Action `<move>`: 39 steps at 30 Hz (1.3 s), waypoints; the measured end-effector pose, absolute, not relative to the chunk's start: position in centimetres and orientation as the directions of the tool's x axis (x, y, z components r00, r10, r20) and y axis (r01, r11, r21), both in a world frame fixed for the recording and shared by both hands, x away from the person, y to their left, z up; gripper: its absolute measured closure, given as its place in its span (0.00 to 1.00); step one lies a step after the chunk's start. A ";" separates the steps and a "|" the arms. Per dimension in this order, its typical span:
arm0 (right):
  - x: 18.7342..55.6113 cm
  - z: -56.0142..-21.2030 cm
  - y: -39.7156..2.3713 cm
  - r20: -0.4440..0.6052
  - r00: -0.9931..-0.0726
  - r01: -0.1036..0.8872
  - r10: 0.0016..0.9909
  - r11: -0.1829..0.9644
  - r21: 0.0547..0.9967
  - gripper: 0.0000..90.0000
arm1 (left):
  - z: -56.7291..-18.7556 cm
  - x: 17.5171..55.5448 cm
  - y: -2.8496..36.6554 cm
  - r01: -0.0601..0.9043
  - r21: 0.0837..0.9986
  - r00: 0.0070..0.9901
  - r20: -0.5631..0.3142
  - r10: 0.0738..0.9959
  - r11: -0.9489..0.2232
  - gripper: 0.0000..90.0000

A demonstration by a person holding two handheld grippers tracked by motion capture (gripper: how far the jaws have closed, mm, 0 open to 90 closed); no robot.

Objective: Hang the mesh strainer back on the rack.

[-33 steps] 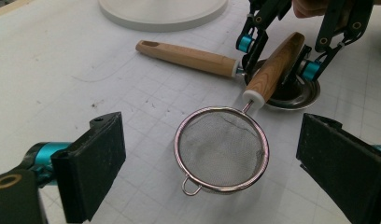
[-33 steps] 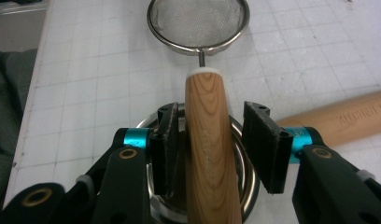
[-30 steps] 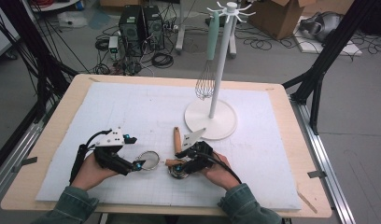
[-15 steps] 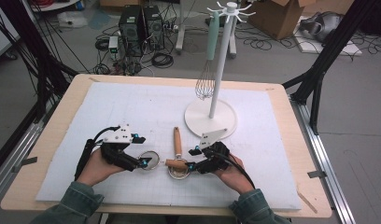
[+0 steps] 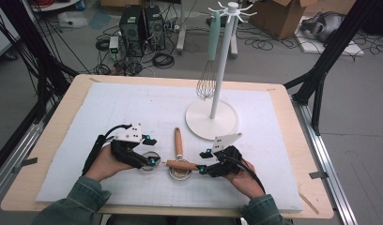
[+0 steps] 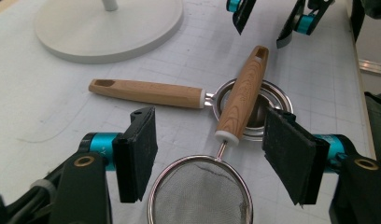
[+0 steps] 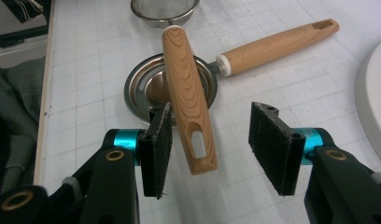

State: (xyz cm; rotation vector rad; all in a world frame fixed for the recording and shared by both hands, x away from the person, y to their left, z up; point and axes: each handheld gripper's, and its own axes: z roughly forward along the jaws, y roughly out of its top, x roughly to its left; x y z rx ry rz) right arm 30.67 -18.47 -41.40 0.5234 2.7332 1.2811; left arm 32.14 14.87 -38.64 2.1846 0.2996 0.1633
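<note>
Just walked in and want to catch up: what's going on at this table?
A person works two tools over two wooden-handled utensils. The left tool, whose jaws have just been closing, straddles the mesh strainer without pressing it. The right tool brackets that strainer's wooden handle, which lies across a steel measuring cup; one pad touches.

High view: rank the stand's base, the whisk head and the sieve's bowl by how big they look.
1. Stand's base, clearly largest.
2. Whisk head.
3. Sieve's bowl, partly covered by the left gripper, so its rank below the whisk is unsure.
</note>
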 end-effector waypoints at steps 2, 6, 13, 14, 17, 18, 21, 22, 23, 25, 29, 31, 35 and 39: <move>30.6 -41.5 -18.6 0.074 -0.938 0.273 0.338 0.592 0.758 0.55 | -38.8 32.2 14.5 0.150 0.803 0.966 0.005 0.258 -0.577 0.43; 30.5 -41.8 -18.8 0.076 -0.938 0.275 0.338 0.594 0.756 0.55 | -39.3 32.4 13.8 0.145 0.782 0.973 -0.002 0.230 -0.606 0.45; 30.6 -42.4 -18.7 0.088 -0.938 0.284 0.335 0.600 0.748 0.56 | -40.1 32.7 13.2 0.146 0.755 0.980 -0.022 0.199 -0.640 0.52; 30.6 -42.6 -18.6 0.089 -0.939 0.283 0.331 0.604 0.745 0.57 | -40.2 32.7 13.1 0.146 0.752 0.980 -0.023 0.196 -0.643 0.52; 30.6 -42.8 -18.6 0.089 -0.939 0.285 0.331 0.610 0.739 0.57 | -40.4 32.8 12.8 0.145 0.739 0.982 -0.024 0.189 -0.658 0.55; 30.6 -42.9 -18.6 0.088 -0.939 0.285 0.333 0.608 0.741 0.58 | -40.6 32.8 12.7 0.147 0.736 0.982 -0.028 0.187 -0.661 0.55; 30.6 -43.1 -18.7 0.094 -0.938 0.292 0.334 0.614 0.733 0.58 | -40.9 32.9 12.4 0.140 0.723 0.984 -0.025 0.177 -0.677 0.57; 30.6 -43.2 -18.7 0.093 -0.939 0.289 0.331 0.613 0.735 0.58 | -41.0 32.9 12.3 0.141 0.721 0.984 -0.027 0.175 -0.678 0.57; 30.6 -43.2 -18.7 0.099 -0.939 0.294 0.331 0.616 0.731 0.58 | -41.1 32.9 12.3 0.138 0.718 0.984 -0.023 0.175 -0.682 0.58; 30.6 -43.4 -18.8 0.103 -0.937 0.299 0.332 0.618 0.727 0.59 | -41.2 33.0 12.1 0.139 0.710 0.985 -0.026 0.171 -0.690 0.59; 30.7 -43.8 -18.6 0.110 -0.939 0.301 0.325 0.628 0.718 0.62 | -41.4 33.0 11.8 0.127 0.702 0.988 -0.024 0.155 -0.701 0.63; 30.7 -43.9 -18.5 0.113 -0.940 0.302 0.321 0.634 0.712 0.65 | -41.5 33.0 11.7 0.129 0.698 0.988 -0.028 0.152 -0.705 0.66; 30.9 -44.1 -18.2 0.110 -0.945 0.291 0.307 0.641 0.710 0.71 | -41.7 33.1 11.6 0.137 0.691 0.987 -0.033 0.157 -0.710 0.66; 31.0 -44.2 -18.1 0.107 -0.952 0.276 0.288 0.649 0.709 0.76 | -41.8 33.2 11.6 0.134 0.680 0.988 -0.034 0.152 -0.721 0.69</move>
